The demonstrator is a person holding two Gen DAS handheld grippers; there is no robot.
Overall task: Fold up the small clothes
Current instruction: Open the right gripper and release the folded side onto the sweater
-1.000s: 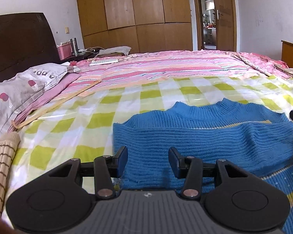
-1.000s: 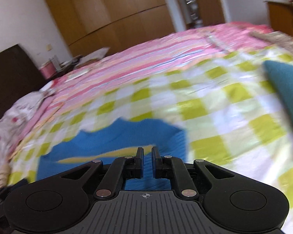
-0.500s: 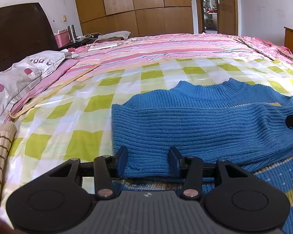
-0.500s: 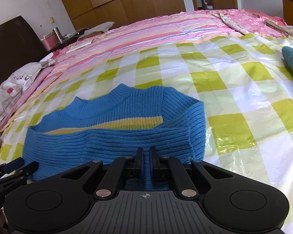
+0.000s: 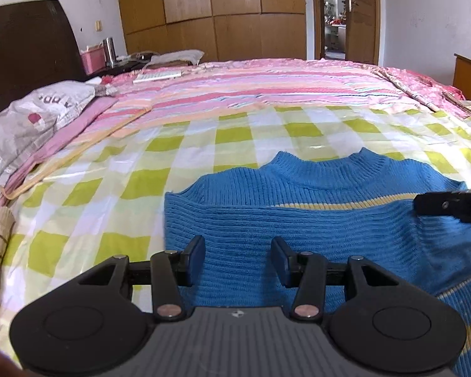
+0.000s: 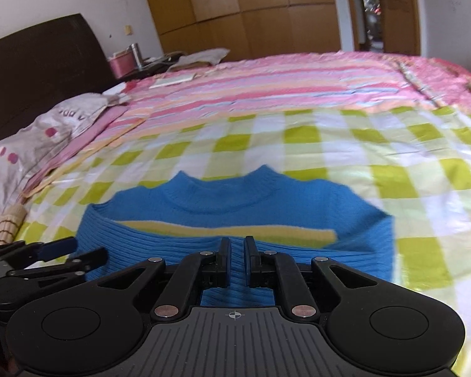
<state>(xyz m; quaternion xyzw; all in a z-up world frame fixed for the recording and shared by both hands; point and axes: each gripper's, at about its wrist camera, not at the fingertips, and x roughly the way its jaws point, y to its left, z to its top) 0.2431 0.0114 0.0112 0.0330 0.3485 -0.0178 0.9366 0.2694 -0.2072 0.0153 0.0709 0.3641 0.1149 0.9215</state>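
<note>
The blue sweater (image 5: 314,220) lies flat on the green-checked sheet (image 5: 160,188), collar at twelve o'clock, a yellow stripe (image 6: 235,231) across the chest and a layer already doubled over the body. It looks like soft, thick ribbed knit: light, floppy and grippy rather than slick, likely to stretch and sag if lifted by one point. Better to pinch through both layers at the folded edge or the side seams, at nine and three o'clock, one gripper each.

The left gripper (image 5: 237,256) hovers over the near-left part, jaws half spread with nothing between them. The right gripper (image 6: 236,253) sits over the middle, jaws narrow and opening slightly, no cloth visibly pinched. A pillow (image 5: 40,110) lies at ten o'clock.
</note>
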